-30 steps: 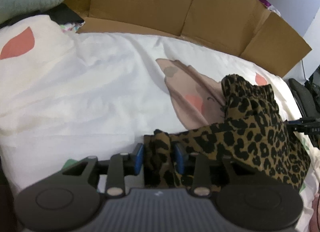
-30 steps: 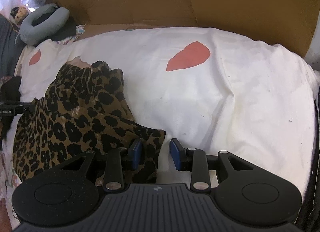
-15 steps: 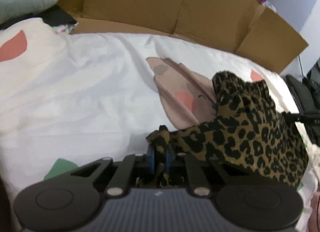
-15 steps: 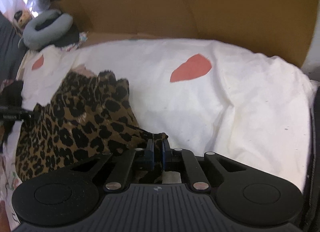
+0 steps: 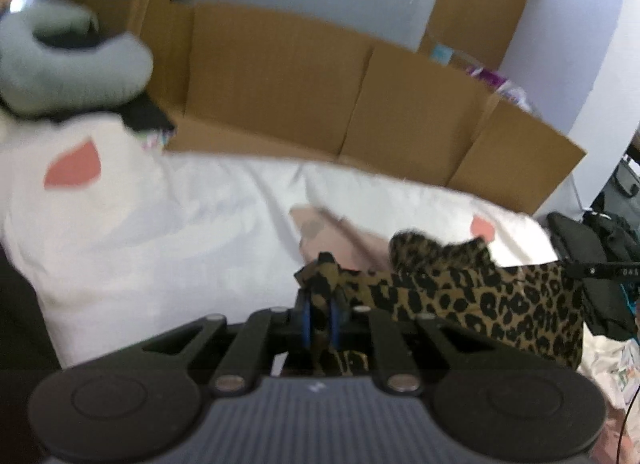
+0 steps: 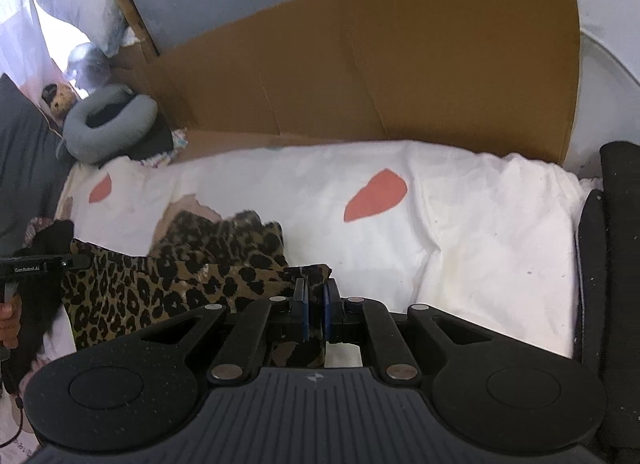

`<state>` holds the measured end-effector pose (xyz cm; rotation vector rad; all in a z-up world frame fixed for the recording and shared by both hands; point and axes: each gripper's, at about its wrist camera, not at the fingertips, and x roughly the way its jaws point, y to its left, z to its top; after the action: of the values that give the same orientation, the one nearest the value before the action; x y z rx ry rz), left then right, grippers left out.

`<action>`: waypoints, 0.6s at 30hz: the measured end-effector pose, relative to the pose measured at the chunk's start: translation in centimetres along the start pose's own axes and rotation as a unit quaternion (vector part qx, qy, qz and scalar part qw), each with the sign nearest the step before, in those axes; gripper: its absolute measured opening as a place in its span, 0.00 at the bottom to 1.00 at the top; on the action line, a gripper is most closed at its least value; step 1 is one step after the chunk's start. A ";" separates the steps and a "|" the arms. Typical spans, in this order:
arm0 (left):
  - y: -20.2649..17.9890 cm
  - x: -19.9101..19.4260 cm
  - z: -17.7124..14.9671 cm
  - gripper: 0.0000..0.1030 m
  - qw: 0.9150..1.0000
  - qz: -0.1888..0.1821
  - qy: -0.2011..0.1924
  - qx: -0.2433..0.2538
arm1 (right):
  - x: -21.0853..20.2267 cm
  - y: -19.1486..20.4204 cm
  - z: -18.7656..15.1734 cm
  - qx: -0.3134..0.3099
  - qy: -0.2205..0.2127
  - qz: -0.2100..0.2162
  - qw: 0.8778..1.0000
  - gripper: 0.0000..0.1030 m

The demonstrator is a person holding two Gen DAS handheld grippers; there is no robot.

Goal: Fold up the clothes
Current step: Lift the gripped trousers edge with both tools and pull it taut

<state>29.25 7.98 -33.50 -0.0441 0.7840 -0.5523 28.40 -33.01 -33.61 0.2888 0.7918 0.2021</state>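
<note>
A leopard-print garment point(image 5: 480, 300) point(image 6: 168, 284) hangs stretched between both grippers above a white bedsheet point(image 5: 160, 232) point(image 6: 460, 223) with coral patches. My left gripper point(image 5: 320, 312) is shut on one corner of the cloth, which bunches up between the blue pads. My right gripper point(image 6: 315, 312) is shut on the opposite corner. The far part of the garment still rests crumpled on the sheet. In the right wrist view, the other gripper and the hand that holds it point(image 6: 12, 316) show at the left edge.
Brown cardboard panels point(image 5: 320, 91) point(image 6: 380, 75) stand along the far side of the bed. A grey neck pillow point(image 5: 60, 63) point(image 6: 108, 123) lies at the far left corner. Dark bags point(image 5: 600, 248) sit off the bed's right edge, and a black object point(image 6: 616, 244) borders the right side.
Both grippers shut on the garment's corners, then rose with them. The cloth's near edge has lifted off the sheet, and both views now tilt up toward the cardboard and the wall.
</note>
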 end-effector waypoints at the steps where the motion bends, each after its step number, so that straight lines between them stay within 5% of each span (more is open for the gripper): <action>1: -0.2 -0.4 0.4 0.09 1.000 -0.001 -0.007 0.001 | -0.3 0.1 0.2 0.002 -0.004 0.001 1.000 0.05; 18: -0.7 2.3 3.3 0.09 1.000 0.010 -0.019 0.003 | 0.2 -0.6 2.9 0.017 -0.028 -0.012 0.999 0.05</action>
<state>32.50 5.75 -32.49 -0.0416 0.7450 -0.5338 30.66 -34.02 -32.00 0.3151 0.7437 0.1573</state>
